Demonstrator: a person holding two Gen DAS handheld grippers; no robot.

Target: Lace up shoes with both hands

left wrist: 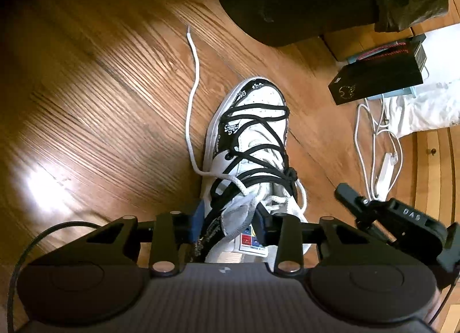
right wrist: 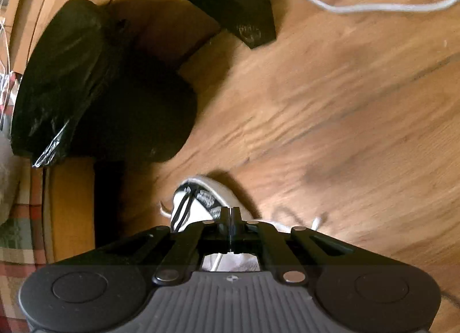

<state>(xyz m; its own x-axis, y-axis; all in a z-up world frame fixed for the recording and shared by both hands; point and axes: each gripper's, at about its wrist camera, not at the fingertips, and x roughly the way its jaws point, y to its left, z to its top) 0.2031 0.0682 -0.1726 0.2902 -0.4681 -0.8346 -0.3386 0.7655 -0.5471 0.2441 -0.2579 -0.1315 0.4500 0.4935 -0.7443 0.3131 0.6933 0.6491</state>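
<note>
Right wrist view: shoe mostly behind closed right tongs.

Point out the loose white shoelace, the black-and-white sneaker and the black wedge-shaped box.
loose white shoelace (left wrist: 192, 94), left wrist view, mid-length on the floor
black-and-white sneaker (left wrist: 260, 103), left wrist view, white toe panel
black wedge-shaped box (left wrist: 376, 78), left wrist view, top face

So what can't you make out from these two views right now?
- Left wrist view: the left gripper body hides the shoe heel; whether its pads press the tongue is unclear.
- Right wrist view: whether the shut right gripper holds the white lace is hidden by its fingers; shoe blurred.
</note>
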